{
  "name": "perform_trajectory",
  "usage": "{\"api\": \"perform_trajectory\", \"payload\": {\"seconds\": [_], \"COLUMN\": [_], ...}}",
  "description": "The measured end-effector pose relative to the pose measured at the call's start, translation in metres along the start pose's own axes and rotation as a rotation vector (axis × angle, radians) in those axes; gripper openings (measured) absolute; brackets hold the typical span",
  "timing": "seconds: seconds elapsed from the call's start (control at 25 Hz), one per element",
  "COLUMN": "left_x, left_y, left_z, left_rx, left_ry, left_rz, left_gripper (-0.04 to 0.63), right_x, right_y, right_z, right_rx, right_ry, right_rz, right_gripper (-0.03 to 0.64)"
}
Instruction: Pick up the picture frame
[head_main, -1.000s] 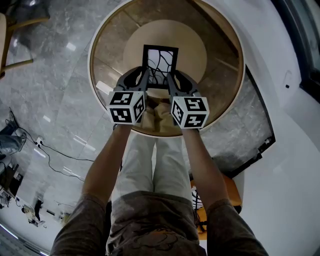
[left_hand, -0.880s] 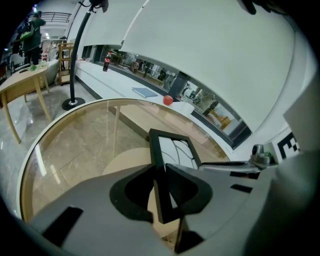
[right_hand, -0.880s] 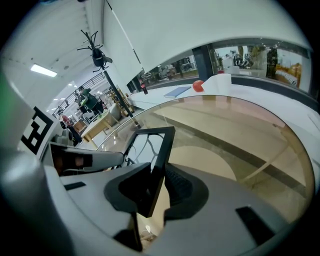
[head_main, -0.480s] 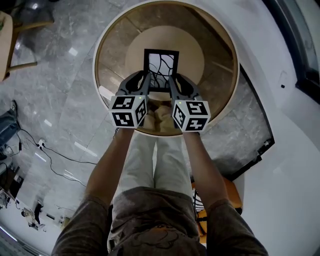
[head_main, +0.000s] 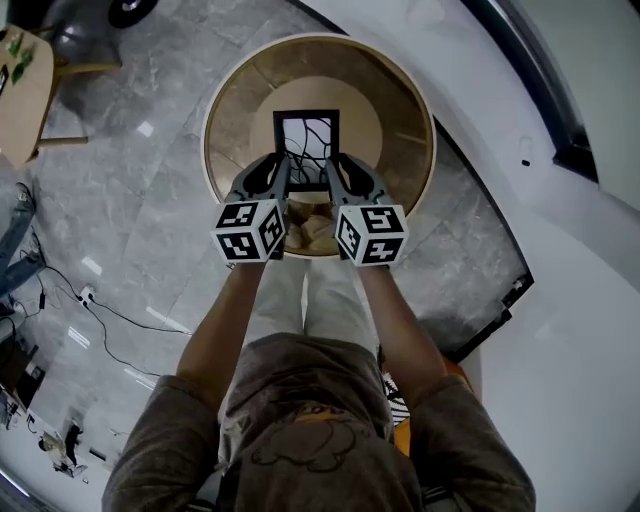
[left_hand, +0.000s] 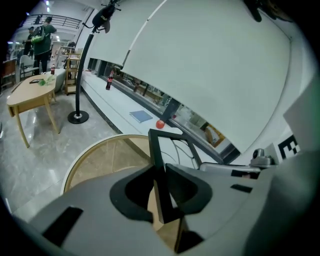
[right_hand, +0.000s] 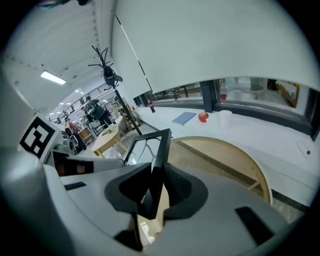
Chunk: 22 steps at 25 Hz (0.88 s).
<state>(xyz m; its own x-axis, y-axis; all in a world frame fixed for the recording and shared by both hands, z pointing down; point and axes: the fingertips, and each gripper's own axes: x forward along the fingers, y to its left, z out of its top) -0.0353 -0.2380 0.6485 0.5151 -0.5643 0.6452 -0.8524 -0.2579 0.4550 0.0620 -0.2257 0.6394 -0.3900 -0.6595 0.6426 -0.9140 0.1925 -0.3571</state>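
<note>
The picture frame (head_main: 306, 146) is black, with a white picture crossed by dark branching lines. It hangs upright in the air over the round wooden table (head_main: 400, 110). My left gripper (head_main: 284, 176) is shut on the frame's left side bar (left_hand: 156, 150). My right gripper (head_main: 331, 176) is shut on its right side bar (right_hand: 161, 145). In the left gripper view the jaws pinch the bar at the left gripper (left_hand: 162, 175). The right gripper view shows the same pinch at the right gripper (right_hand: 154, 184). The frame's lower edge is hidden behind the grippers.
A grey marble floor (head_main: 130, 190) surrounds the table, with cables (head_main: 100, 305) at the left. A pale wooden table (head_main: 22, 85) stands at the far left. A white ledge (head_main: 560, 250) curves along the right. A coat stand (left_hand: 82, 70) and a red ball (left_hand: 160, 124) are beyond.
Both grippers have risen together with the frame between them. The round table now looks smaller and farther below. The grip on both side bars is unchanged.
</note>
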Motion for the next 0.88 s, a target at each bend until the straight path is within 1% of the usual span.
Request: {"api": "perform_trajectory", "payload": {"seconds": [0.12,0.24,0.48,0.6,0.72,0.88], "left_x": [-0.025,-0.056,-0.128,-0.162,-0.188,-0.215], "left_y": [-0.018,-0.035,-0.077,-0.092,-0.105,-0.119], "left_z": [0.022,0.048,0.102,0.127,0.142,0.154], "left_rx": [-0.005,0.018,0.059,0.055,0.075,0.107], "left_ry": [-0.018,-0.048,-0.147,-0.196,-0.229,-0.271], "left_rz": [-0.007,-0.012,-0.024,-0.040,-0.055,-0.054], "left_gripper": [0.089,0.089,0.088,0.088,0.089,0.089], "right_x": [-0.026,-0.054,-0.120,-0.149,-0.172,-0.194], "right_y": [0.014,0.033,0.075,0.097,0.112,0.127], "right_z": [0.026,0.053,0.112,0.139,0.156,0.169], "right_rx": [-0.005,-0.009,-0.065,-0.084,-0.103,-0.134], "right_ry": [-0.030,-0.066,-0.172,-0.229,-0.264,-0.295], "right_rz": [-0.005,0.003,0.030,0.050,0.073,0.092], "right_gripper": [0.095,0.095,0.095,0.095,0.095,0.095]}}
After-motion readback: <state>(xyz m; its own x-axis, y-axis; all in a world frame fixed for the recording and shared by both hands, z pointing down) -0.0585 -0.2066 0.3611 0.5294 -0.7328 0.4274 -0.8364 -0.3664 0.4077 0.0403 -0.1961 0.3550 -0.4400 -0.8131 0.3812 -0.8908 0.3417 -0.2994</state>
